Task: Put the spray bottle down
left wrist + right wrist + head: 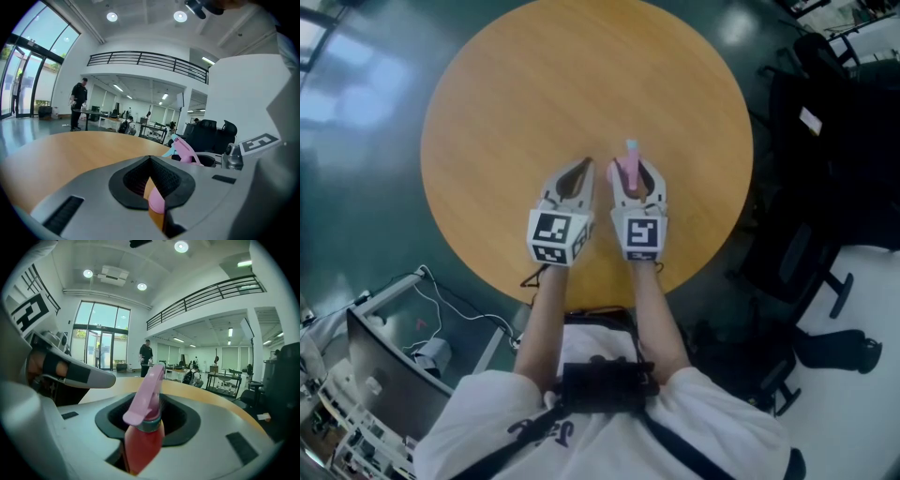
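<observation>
A spray bottle [630, 169] with a red body [143, 437], a pink trigger head and a teal nozzle stands upright between the jaws of my right gripper [636, 174], which is shut on it just below the head. It hangs over the near part of the round wooden table [534, 94]; the bottle's base is hidden. My left gripper [581, 167] is close beside it on the left, its jaws meeting at the tips with nothing in them. In the left gripper view the bottle's pink head [183, 150] shows to the right, past the left gripper [150, 159].
Black office chairs [806, 262] stand right of the table. A cart with a monitor and cables [384, 366] is at the lower left. A person [78, 105] stands far off by desks. Dark floor surrounds the table.
</observation>
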A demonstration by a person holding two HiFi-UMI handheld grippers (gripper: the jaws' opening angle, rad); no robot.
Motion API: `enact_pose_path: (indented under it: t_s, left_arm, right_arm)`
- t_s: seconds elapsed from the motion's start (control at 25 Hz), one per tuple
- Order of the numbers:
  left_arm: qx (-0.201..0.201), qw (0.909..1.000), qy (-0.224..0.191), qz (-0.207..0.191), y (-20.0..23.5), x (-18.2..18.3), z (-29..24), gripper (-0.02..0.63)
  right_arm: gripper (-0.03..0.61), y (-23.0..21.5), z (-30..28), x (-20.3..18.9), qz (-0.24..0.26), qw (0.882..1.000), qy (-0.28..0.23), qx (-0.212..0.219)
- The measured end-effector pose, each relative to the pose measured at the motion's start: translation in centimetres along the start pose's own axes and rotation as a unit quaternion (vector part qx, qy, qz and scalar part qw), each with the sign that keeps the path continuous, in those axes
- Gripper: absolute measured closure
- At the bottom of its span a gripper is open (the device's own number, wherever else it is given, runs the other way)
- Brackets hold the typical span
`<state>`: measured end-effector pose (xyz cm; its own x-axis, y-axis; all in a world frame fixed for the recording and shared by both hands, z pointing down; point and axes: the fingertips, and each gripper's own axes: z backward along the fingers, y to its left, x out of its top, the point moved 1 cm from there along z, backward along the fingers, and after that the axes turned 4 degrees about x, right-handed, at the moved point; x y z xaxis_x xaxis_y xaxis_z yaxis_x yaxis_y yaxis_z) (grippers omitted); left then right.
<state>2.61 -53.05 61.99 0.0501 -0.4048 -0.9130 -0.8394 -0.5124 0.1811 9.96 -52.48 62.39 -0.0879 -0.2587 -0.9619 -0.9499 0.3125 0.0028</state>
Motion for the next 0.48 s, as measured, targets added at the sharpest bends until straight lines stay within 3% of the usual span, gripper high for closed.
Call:
enact_pose_path:
  t_s: [0.16,0.48]
  left_arm:
    - [0.011,0.9999,-0.006,-0.003,-0.4,0.2,1.1,0.609]
    - [0.028,0.9984,-0.049,-0.004,-1.8,1.7,6.3,0.609]
  right_arm:
    - [0.278,-0.3,0.7,0.1,-0.033,0.999,-0.013,-0.002]
    - [0.278,1.2,7.9,1.4,-0.039,0.999,-0.023,-0.014]
